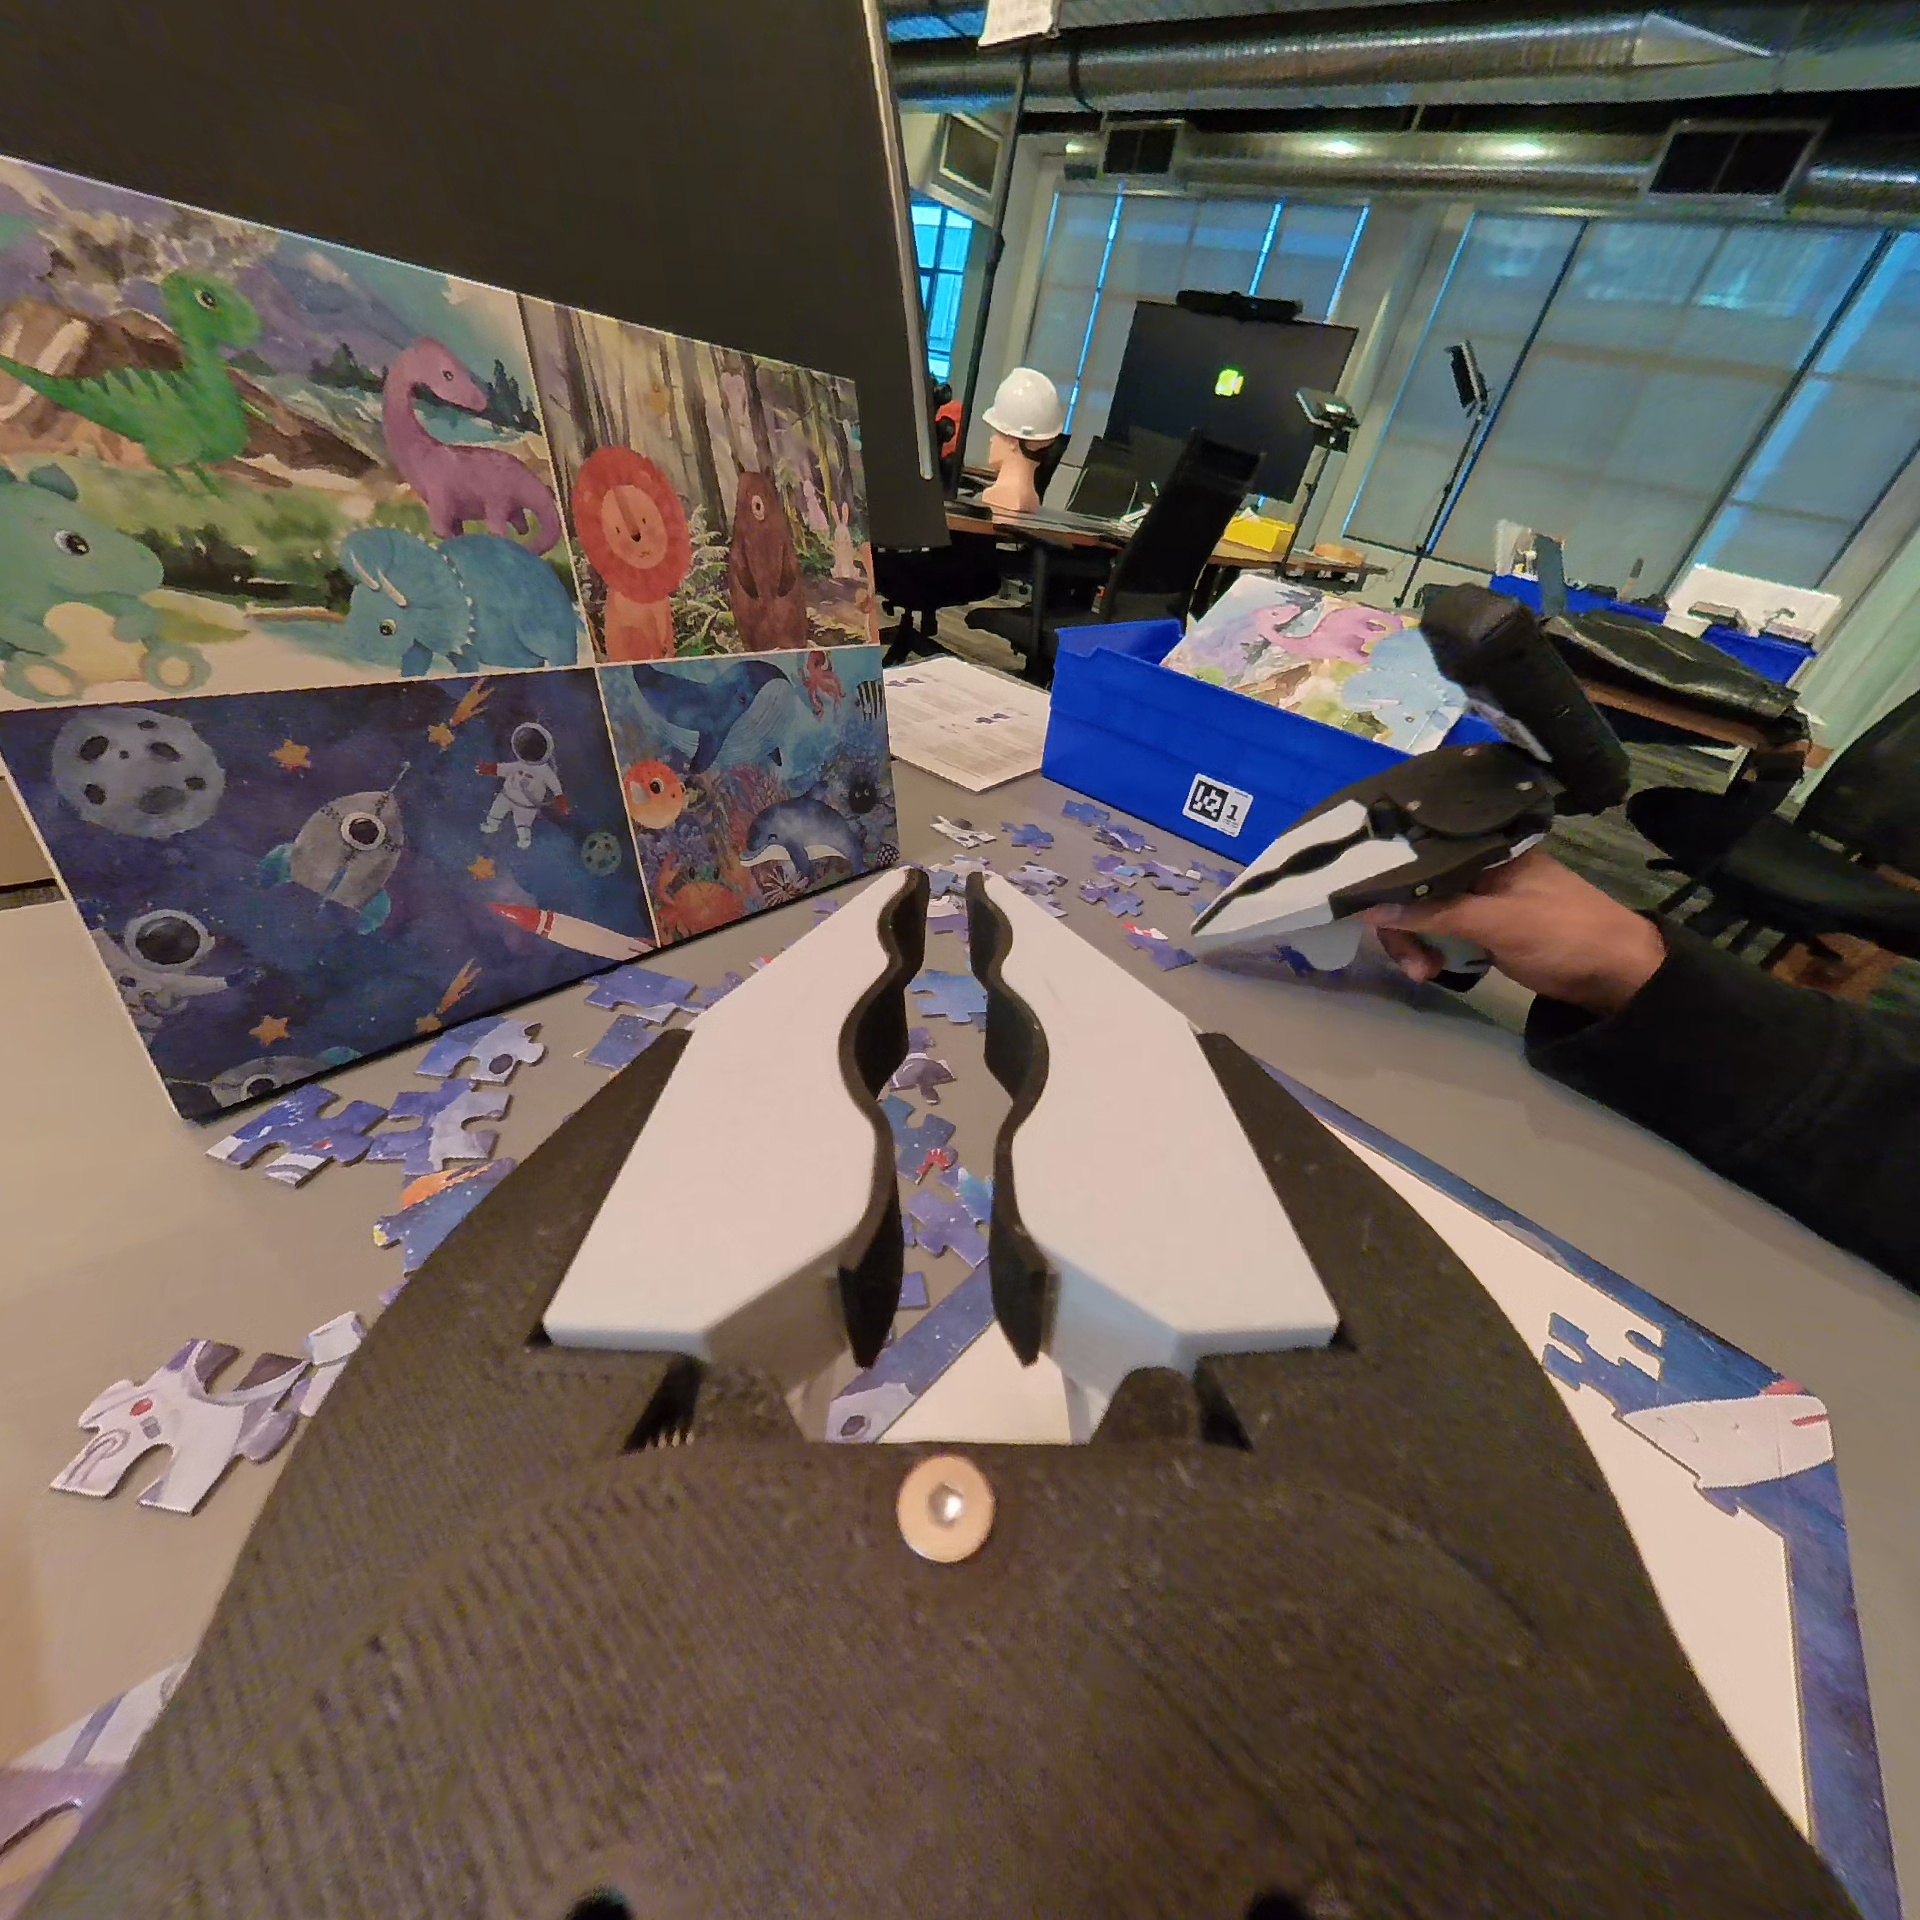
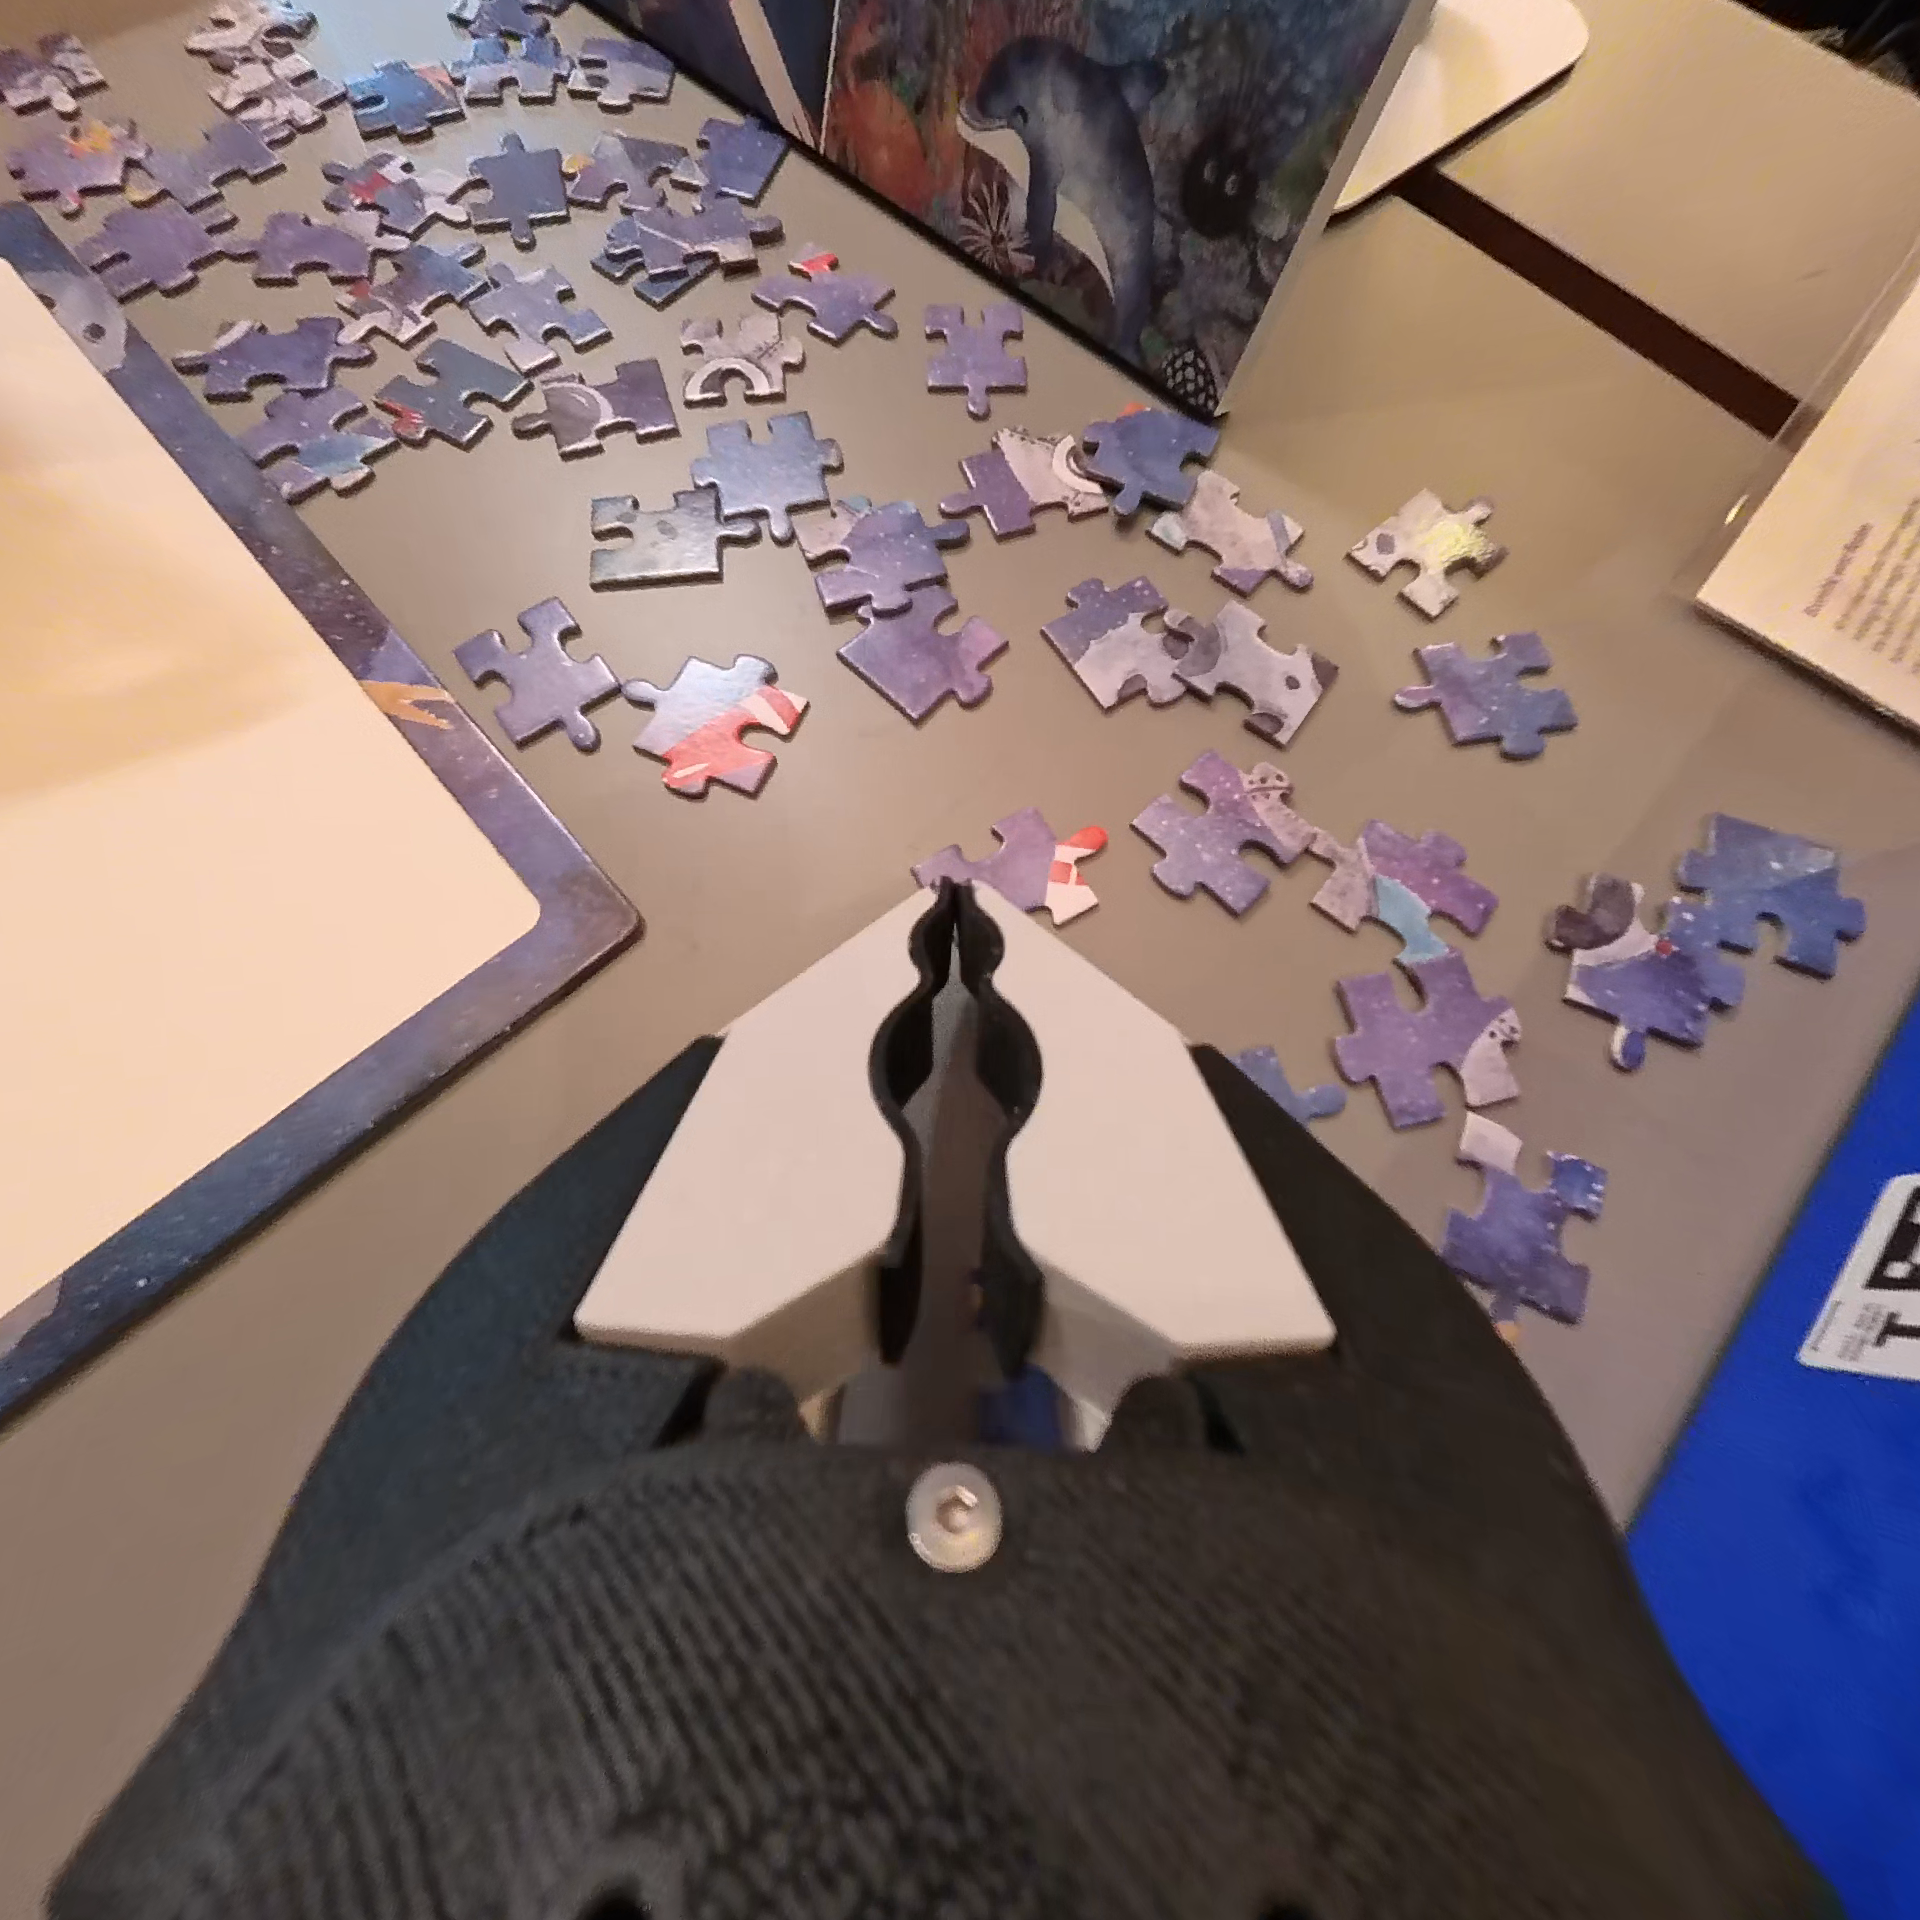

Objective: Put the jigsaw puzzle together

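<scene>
Several loose purple-blue jigsaw pieces (image 2: 623,364) lie scattered on the grey table. The puzzle frame board (image 2: 561,914), with a dark blue border and a pale bare inside, lies at the left; it also shows in the left wrist view (image 1: 1808,1558). My right gripper (image 2: 954,891) is shut, its tips together at the near edge of a purple piece with a red and white corner (image 2: 1023,857) that lies flat. In the left wrist view the right gripper (image 1: 1210,928) points down at the table. My left gripper (image 1: 948,883) is slightly open and empty, above loose pieces (image 1: 940,997).
The picture box (image 1: 364,623) stands upright at the left back, and shows in the right wrist view (image 2: 1091,156). A blue bin (image 1: 1164,727) with a finished puzzle stands at the right. A printed sheet (image 1: 966,717) lies behind. A person's hand (image 1: 1507,925) holds the right gripper. Across from one pair of fingers to the other is roughly 30 cm.
</scene>
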Demonstrator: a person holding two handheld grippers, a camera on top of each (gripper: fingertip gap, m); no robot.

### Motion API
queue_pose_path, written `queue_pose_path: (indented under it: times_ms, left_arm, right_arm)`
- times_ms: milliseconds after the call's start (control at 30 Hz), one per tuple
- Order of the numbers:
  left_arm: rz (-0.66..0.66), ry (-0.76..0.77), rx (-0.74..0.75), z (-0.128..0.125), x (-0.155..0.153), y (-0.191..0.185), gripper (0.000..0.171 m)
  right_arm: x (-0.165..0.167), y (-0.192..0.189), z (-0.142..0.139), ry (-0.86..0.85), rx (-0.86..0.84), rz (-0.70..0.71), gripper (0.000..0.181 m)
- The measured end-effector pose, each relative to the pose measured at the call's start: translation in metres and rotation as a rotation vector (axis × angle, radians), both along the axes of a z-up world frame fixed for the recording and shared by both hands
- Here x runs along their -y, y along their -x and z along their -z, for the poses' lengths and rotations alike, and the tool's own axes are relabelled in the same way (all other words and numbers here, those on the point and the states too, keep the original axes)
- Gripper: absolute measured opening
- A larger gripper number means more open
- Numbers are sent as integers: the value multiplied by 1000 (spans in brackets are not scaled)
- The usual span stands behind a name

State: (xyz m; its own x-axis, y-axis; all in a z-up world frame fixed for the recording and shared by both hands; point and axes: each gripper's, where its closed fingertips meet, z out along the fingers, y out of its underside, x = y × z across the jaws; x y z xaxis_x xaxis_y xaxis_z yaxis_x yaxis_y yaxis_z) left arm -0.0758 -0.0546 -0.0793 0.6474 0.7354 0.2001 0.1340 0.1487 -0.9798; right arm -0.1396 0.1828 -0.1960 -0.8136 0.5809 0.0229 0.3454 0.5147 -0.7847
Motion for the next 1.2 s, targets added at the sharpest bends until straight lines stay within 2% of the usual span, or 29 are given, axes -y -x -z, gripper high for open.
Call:
queue_pose_path:
  times_ms: [133,267,367,567,667,933,967,1000,1067,1200]
  left_arm:
    - [3,-2,3,0,-1,0,6]
    - [6,-1,7,1,-1,0,6]
    - [5,-2,7,1,-1,0,6]
    - [9,2,9,2,-3,0,6]
    - [8,1,10,2,-2,1,6]
    - [11,3,11,2,-3,0,6]
    - [12,4,12,3,-3,0,6]
    - [13,8,12,3,-4,0,7]
    - [11,27,10,4,-5,0,7]
    - [10,76,1,7,-9,0,7]
  right_arm:
    - [-6,3,-5,13,-13,23,4]
    - [-6,8,3,22,20,43,39]
    - [-5,13,15,-53,12,19,51]
    - [1,14,17,-33,50,-12,48]
    - [6,8,16,-35,44,-47,33]
    - [5,4,15,-43,34,-44,30]
    - [5,3,12,-40,21,-43,12]
    - [6,3,9,-36,4,-40,7]
    - [12,-3,2,-10,-22,-69,16]
    - [10,1,-1,-45,-74,-33,32]
